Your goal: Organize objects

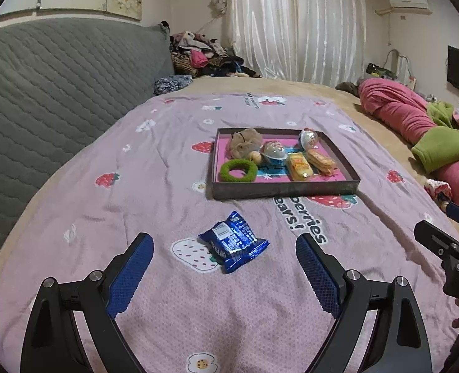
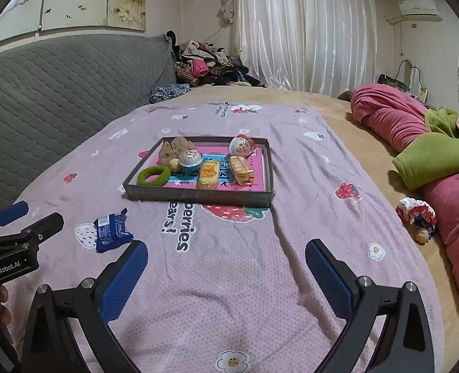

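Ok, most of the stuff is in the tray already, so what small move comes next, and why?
Probably ease the left tool forward and down over the blue snack packet. The packet lies alone on the pink blanket, outside the tray, just ahead of the open left tool, closer to it than to the right tool.

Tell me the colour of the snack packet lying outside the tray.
The snack packet is shiny dark blue with white print, clearest in the left wrist view.

The left gripper [image 2: 27, 220] body carries "GenRobot.AI" in white. The pink blanket [image 2: 260, 279] shows partial lettering, "perries" and "ears!".
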`<action>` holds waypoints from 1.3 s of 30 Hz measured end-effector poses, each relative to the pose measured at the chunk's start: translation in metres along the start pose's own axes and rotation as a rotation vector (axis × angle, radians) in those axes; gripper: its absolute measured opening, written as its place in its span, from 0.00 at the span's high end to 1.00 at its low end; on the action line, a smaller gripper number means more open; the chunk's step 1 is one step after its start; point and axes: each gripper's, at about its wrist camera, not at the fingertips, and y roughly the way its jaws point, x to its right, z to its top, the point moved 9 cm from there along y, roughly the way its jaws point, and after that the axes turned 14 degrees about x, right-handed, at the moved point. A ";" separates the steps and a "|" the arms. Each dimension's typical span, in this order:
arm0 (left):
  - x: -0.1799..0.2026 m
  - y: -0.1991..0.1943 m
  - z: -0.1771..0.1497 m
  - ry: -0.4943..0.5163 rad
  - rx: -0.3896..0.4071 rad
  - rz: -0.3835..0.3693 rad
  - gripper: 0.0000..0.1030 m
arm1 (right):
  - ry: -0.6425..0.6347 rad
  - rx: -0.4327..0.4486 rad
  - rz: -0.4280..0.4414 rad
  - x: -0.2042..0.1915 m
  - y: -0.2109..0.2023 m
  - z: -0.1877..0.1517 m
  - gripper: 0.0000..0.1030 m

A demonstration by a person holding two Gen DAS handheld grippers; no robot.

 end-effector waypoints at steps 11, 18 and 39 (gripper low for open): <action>-0.010 0.018 -0.020 -0.061 -0.023 -0.023 0.09 | 0.028 -0.010 0.003 0.006 0.012 -0.020 0.01; -0.013 0.031 -0.037 -0.059 -0.057 -0.014 0.09 | 0.020 -0.027 0.002 0.004 0.019 -0.036 0.01; -0.006 0.046 -0.059 -0.022 -0.036 -0.033 0.09 | 0.049 -0.095 -0.024 0.016 0.040 -0.072 0.01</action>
